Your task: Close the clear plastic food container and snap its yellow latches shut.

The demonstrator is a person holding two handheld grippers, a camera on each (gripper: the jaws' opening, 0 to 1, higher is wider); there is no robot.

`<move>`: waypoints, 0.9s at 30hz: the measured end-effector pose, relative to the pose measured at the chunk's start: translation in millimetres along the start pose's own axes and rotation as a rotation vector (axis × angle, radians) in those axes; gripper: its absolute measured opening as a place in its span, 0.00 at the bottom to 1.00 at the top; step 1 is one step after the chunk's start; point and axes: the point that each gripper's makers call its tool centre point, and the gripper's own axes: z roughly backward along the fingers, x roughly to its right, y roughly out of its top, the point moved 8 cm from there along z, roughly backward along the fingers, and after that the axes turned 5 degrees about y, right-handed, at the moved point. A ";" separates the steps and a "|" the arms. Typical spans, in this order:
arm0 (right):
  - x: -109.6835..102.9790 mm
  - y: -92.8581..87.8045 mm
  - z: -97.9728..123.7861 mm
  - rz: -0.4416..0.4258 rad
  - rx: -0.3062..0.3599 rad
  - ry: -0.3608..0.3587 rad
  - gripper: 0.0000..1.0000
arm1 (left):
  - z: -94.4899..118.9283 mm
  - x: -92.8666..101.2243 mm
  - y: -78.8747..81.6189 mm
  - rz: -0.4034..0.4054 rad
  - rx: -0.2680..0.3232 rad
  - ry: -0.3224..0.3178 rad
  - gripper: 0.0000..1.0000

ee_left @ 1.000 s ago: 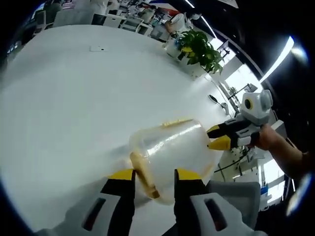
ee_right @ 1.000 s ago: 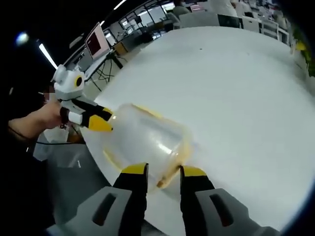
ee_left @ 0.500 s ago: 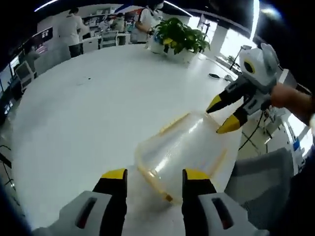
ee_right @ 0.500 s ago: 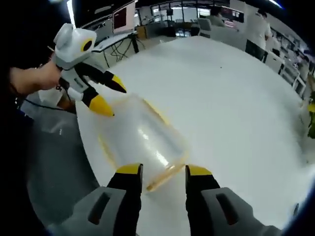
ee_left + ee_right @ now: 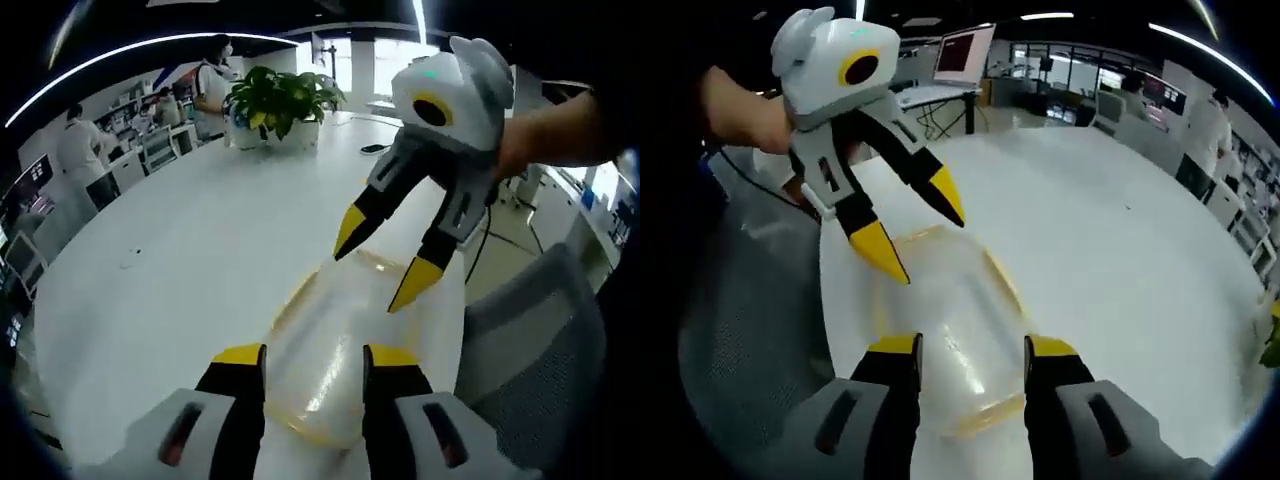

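In the left gripper view, the left hand-held gripper (image 5: 312, 357) is seen nearest, its yellow-tipped jaws spread apart on either side of the near end of the container (image 5: 345, 330). The container, clear with yellow edging, lies on the white surface (image 5: 170, 270) close to its right edge. Whether the jaws touch its walls cannot be told. Just beyond it, the right hand-held gripper (image 5: 378, 268) is held above the far end, jaws parted, tips pointing down toward the container. Beside the surface on the right a grey chair (image 5: 540, 350) is seen. At the far end a potted plant (image 5: 278, 100) stands.

In the right gripper view, the right hand-held gripper (image 5: 973, 347) is open astride the container (image 5: 945, 320), and the left hand-held gripper (image 5: 923, 230) is poised over its far end, jaws apart.
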 end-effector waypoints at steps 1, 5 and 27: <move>-1.0 2.9 -2.2 0.005 0.009 0.014 0.36 | -2.2 1.7 0.2 -0.011 -0.002 -0.007 0.32; -2.3 7.6 -9.2 0.013 0.014 0.040 0.36 | -5.1 5.0 1.6 -0.018 -0.003 -0.020 0.32; 12.4 15.8 -21.0 0.019 -0.008 0.073 0.35 | -2.4 14.6 3.1 -0.045 -0.012 -0.060 0.36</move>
